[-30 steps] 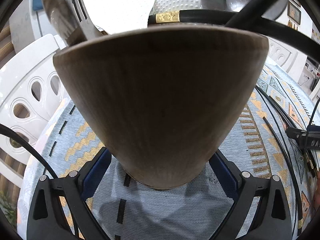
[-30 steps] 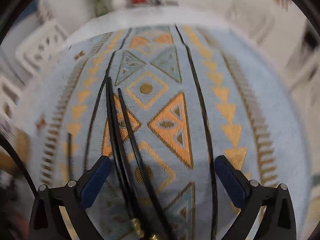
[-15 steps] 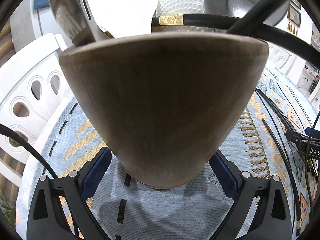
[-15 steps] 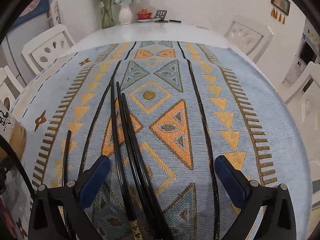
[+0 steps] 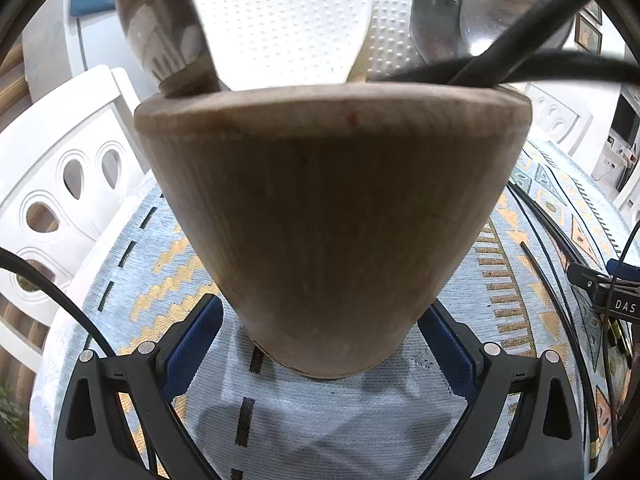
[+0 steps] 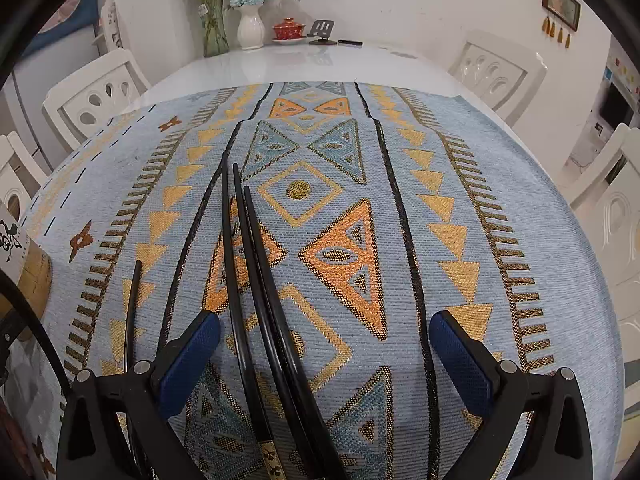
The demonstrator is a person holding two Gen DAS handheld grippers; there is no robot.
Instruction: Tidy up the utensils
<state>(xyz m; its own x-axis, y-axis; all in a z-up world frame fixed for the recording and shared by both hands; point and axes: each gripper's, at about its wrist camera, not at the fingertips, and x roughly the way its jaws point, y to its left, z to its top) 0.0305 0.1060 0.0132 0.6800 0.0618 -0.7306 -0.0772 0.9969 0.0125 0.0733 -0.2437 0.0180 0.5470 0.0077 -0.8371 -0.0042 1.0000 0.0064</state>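
Our right gripper (image 6: 324, 356) now hangs steady and wide open above three black chopsticks (image 6: 256, 300), no longer blurred. Our left gripper (image 5: 320, 344) holds the wooden holder (image 5: 332, 220) at its base, so we can collect them next

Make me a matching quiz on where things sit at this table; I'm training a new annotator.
Things:
1. wooden holder
2. black chopsticks
3. white vase
4. white spatula

Places:
A. far end of the table
B. flat on the patterned cloth
C. standing in the holder
D. between the left tongs

Pairs: 1-D, 2-B, 3-A, 4-C
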